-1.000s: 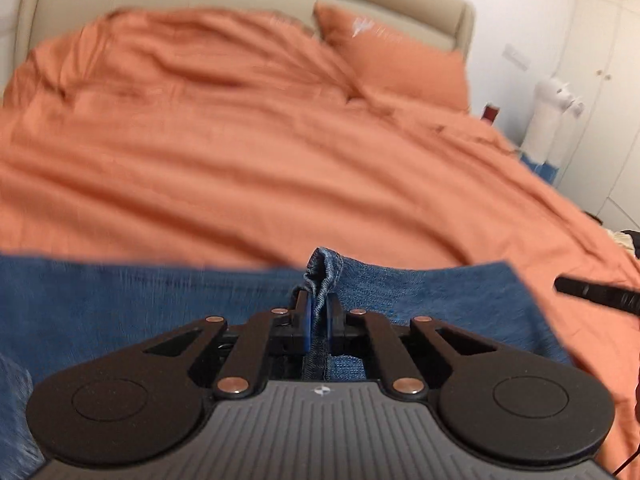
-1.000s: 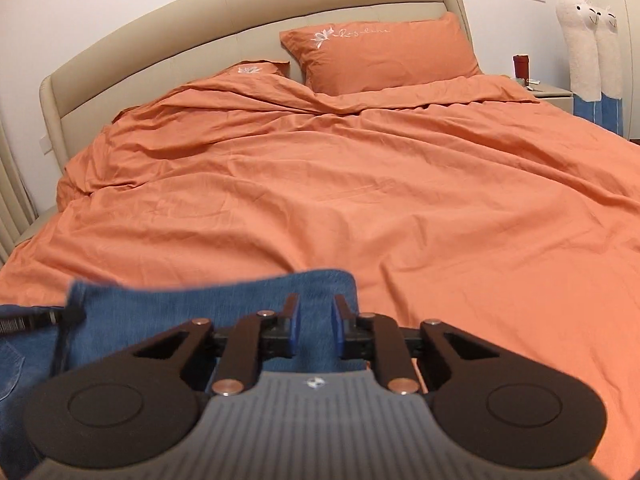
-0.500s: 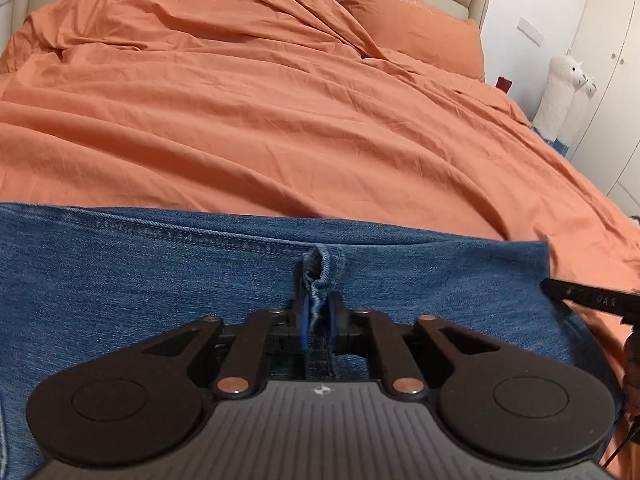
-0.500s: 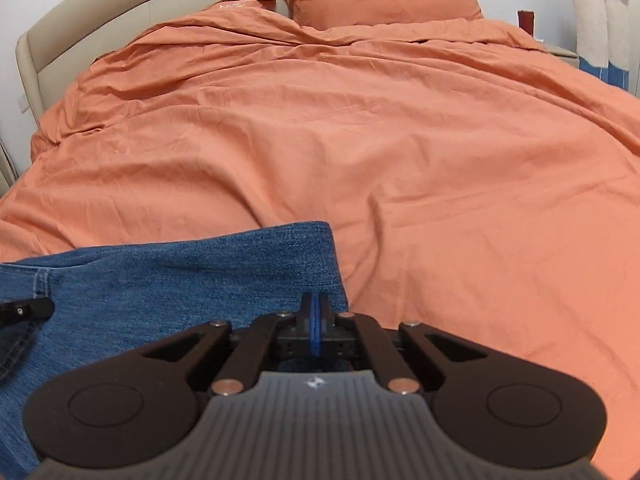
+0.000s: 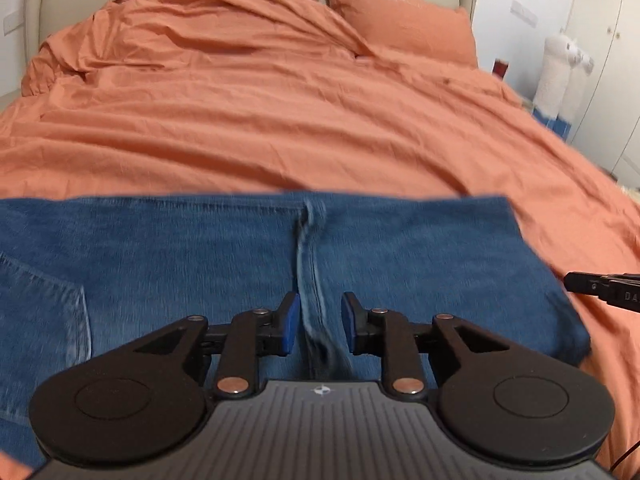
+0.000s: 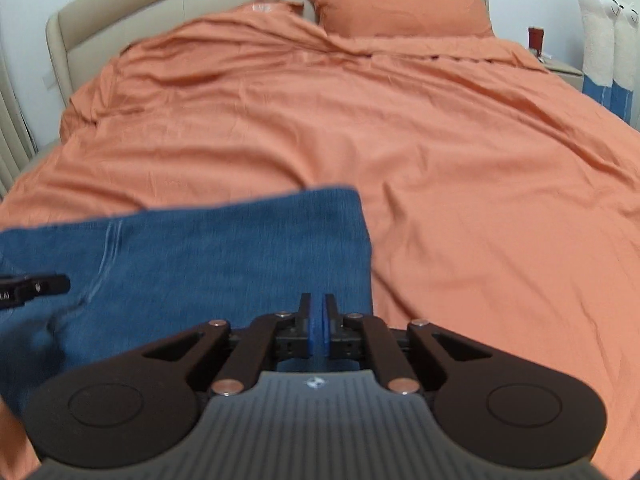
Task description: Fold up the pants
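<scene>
- Blue denim jeans (image 5: 200, 264) lie flat across the near end of a bed's orange duvet (image 5: 280, 120) — a raised seam (image 5: 308, 248) runs toward us.
- Our left gripper (image 5: 319, 328) stands open, straddling that seam and holding nothing.
- Our right gripper (image 6: 319, 328) is nearly closed; whether denim sits between its pads, we cannot tell.
- We judge the denim heavy, limp, not slippery — best pinched at seams or hems.
- White pillow (image 6: 400, 4) embroidery is blurred, unreadable.
</scene>
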Available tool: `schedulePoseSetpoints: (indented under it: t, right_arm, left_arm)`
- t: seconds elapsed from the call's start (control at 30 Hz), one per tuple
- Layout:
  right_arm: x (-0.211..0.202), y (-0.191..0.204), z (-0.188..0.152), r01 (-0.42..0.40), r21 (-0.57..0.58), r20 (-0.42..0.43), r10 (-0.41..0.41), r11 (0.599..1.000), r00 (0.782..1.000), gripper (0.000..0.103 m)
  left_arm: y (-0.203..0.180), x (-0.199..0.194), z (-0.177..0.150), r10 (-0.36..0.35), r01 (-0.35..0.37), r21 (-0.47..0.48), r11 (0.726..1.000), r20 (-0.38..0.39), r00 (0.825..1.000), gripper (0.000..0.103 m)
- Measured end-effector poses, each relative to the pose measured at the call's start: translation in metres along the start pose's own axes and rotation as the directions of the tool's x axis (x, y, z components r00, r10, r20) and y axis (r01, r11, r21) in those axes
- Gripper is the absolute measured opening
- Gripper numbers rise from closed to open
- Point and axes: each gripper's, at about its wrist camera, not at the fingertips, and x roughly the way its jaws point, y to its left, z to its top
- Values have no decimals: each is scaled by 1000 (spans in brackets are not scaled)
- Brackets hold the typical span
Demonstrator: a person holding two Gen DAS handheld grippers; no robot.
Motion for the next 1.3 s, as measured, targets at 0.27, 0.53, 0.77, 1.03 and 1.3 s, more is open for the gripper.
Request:
schedulePoseSetpoints:
  t: [0.27,0.53,0.77,1.03,1.3]
  right_arm:
    - [-19,0,-32,-18,-28,-51,17,999,999,1]
    - [15,-3,-50,-15,-65,-156,5,998,988,0]
    - [-16,10,-37,-6,-126,-65,-2,992,998,1]
    - [-41,63,-24,-168,-179,85,185,969,979,1]
    - [-19,145,-25,-296,-233,74,320,926,944,1]
  left_arm:
    - [-6,7,-19,61,-62,-10,998,-81,995,30]
    - [-9,27,-28,65,-66,-3,998,-134,989,30]
    - [-1,-1,-15,49,-53,-30,998,-110,993,48]
    - [75,-83,13,145,-147,-85,985,-38,989,68]
    - [214,-144,0,335,-322,-330,888,-16,942,79]
